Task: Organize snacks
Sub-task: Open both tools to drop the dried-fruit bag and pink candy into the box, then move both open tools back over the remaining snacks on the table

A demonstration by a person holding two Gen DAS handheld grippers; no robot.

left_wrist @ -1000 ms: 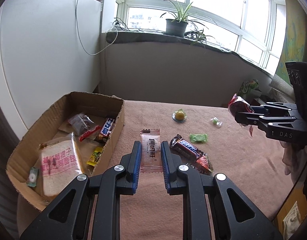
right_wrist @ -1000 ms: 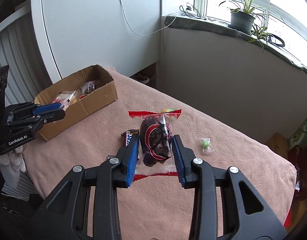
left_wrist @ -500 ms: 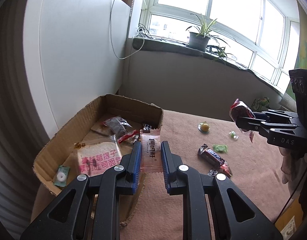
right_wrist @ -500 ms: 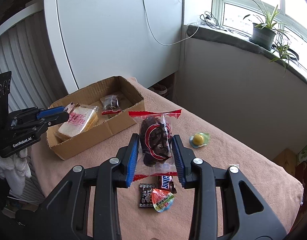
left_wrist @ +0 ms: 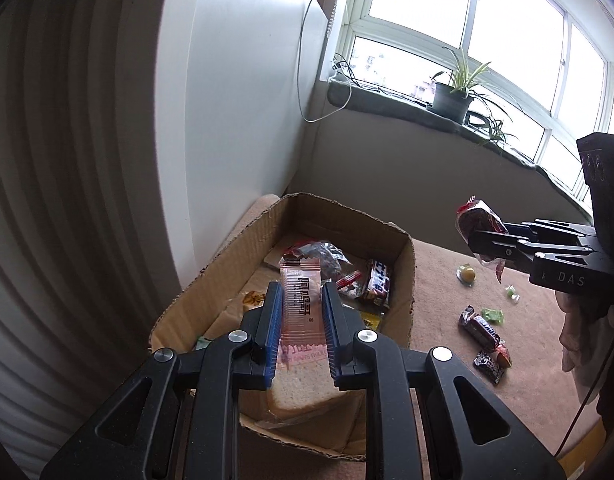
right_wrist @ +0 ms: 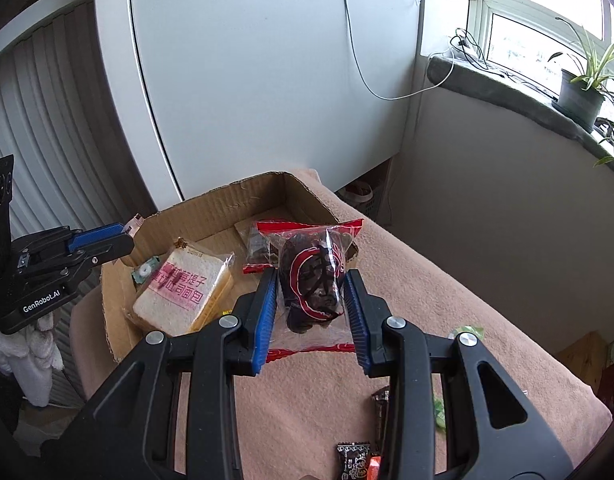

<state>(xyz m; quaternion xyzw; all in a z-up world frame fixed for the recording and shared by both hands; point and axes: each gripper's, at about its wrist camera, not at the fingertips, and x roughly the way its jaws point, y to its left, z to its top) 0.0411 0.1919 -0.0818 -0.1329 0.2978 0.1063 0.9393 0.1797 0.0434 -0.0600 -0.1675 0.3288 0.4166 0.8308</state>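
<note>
The right gripper [right_wrist: 310, 284] fingers [right_wrist: 265, 312] clamp a red-edged clear packet [right_wrist: 313, 280] over the cardboard box [right_wrist: 211, 204].

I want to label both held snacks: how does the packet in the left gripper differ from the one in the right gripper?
The left gripper holds a flat, clear pink packet; the right gripper holds a bulging red-edged bag with dark contents. The pink packet is narrower. Both are clamped above the cardboard box.

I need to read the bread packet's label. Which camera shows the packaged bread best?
The right wrist view: the bread lies in the cardboard box, pink print unobstructed. In the left wrist view the left gripper hides most of it.
</note>
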